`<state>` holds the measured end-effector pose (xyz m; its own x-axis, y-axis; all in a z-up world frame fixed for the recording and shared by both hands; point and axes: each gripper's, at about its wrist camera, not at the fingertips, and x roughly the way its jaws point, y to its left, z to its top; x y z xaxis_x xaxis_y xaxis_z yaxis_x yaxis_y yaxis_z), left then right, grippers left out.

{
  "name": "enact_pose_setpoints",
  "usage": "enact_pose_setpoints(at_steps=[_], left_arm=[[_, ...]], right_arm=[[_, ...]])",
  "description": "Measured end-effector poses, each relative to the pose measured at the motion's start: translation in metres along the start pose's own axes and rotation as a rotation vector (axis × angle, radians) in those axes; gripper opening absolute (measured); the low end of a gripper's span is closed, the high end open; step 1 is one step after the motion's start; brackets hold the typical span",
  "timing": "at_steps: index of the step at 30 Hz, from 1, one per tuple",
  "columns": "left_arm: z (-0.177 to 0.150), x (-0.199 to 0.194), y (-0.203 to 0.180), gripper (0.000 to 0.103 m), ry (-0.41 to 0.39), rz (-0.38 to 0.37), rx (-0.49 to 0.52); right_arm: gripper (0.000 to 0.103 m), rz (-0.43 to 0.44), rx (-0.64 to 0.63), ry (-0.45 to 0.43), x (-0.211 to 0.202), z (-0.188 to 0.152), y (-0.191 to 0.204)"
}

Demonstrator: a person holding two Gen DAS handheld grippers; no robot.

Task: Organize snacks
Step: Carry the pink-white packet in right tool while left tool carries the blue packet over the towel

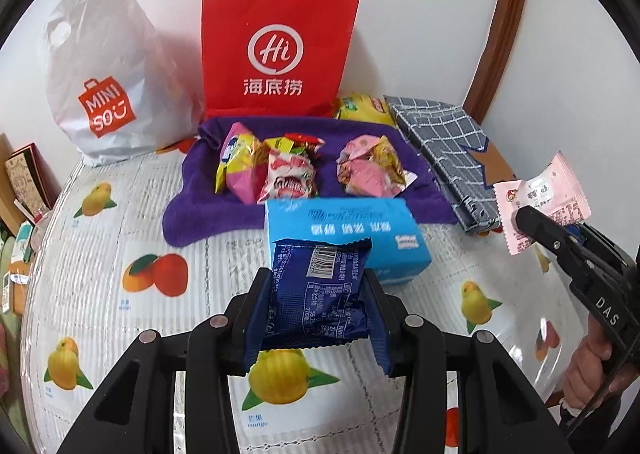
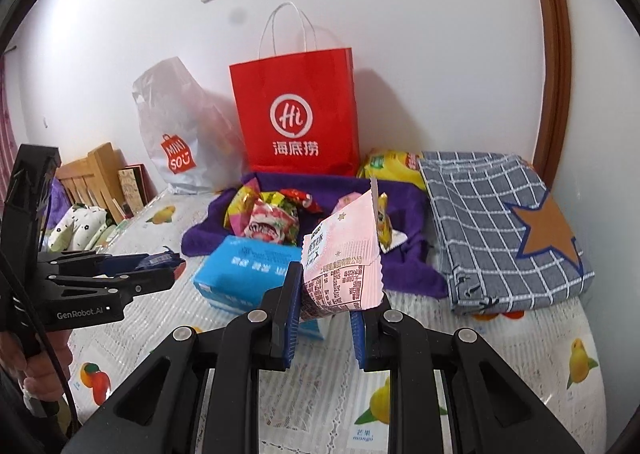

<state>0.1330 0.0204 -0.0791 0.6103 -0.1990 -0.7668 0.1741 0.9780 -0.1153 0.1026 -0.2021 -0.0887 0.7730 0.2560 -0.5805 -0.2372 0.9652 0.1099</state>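
The table (image 1: 100,238) carries a clear cover over a fruit-print cloth and fills the near and middle ground. Against the far wall stands a red paper bag (image 1: 276,50) with white string handles; to its left slumps a white plastic bag (image 1: 104,74) bearing an orange logo. To the right lies a folded grey checked cloth (image 2: 496,222) with a brown star patch, its far-left corner beside a yellow packet (image 2: 394,166) (label not readable).

In front of the red bag lies a purple towel (image 1: 192,210), rumpled at its edges, holding a heap of wrapped snacks (image 1: 280,170) in pink, yellow and red. At the towel's near edge, touching it, sits a light blue box (image 1: 360,230).

The left gripper (image 1: 318,294) is raised above the table in front of the box. Its jaws are closed against the two sides of a dark blue snack packet (image 1: 320,286), which stands upright between the pads, barcode showing.

The right gripper (image 2: 326,302) is off to the right, also clear of the table, near the checked cloth. Its jaws pinch the lower end of a pink snack packet (image 2: 344,262), which rises tilted above the fingers with its printed back showing. A hand (image 1: 592,366) grasps this gripper's handle at the near right.
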Motion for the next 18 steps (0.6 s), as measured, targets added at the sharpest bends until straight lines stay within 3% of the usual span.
enact_pose_setpoints(at_steps=[18], left_arm=[[0.042, -0.008, 0.007, 0.042, -0.028, 0.021, -0.004]], right_arm=[[0.022, 0.035, -0.034, -0.042, 0.007, 0.045, 0.013]])
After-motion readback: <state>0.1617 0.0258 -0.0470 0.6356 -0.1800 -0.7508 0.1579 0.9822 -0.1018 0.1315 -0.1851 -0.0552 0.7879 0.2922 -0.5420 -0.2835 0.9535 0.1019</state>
